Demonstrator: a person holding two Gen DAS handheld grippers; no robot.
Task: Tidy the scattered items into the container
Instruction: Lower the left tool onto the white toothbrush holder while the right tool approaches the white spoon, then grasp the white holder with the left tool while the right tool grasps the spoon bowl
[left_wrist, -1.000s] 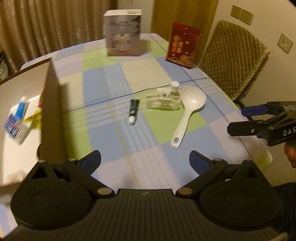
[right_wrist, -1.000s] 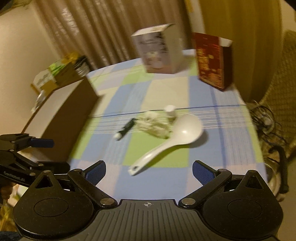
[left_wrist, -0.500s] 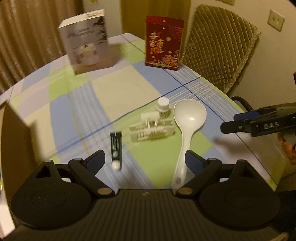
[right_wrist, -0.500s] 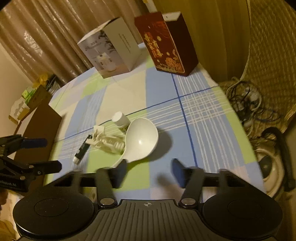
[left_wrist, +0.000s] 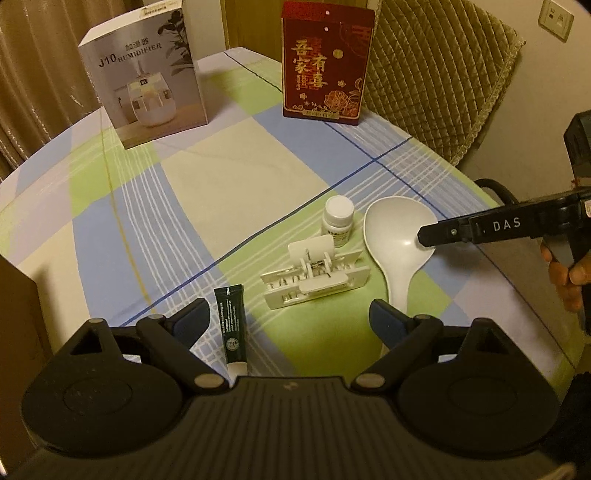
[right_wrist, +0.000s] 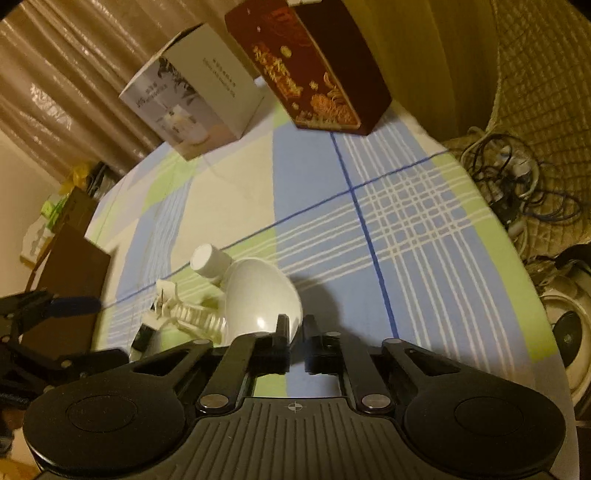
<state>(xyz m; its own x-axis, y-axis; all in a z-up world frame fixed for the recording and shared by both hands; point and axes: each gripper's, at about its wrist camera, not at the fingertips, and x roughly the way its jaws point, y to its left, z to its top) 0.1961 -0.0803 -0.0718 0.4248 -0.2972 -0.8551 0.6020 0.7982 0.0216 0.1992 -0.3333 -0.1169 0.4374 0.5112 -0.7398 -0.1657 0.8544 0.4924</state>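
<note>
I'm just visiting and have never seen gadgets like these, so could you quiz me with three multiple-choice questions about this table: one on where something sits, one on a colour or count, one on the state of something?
1. Where does the small white bottle stand?
A. Just left of the white spoon's bowl
B. On top of the red box
C. Inside the humidifier box

2. What colour is the tube lying near the left gripper?
A. Bright yellow
B. Dark, with a white cap
C. Pink

3. How are the fingers of the right gripper set?
A. Spread wide
B. Clamped round the bottle
C. Drawn together, holding nothing

Answers:
1 A: in the left wrist view it stands right beside the white spoon.
2 B: dark body, pale cap end.
3 C: they sit close together above the spoon's edge, nothing between them.
</note>
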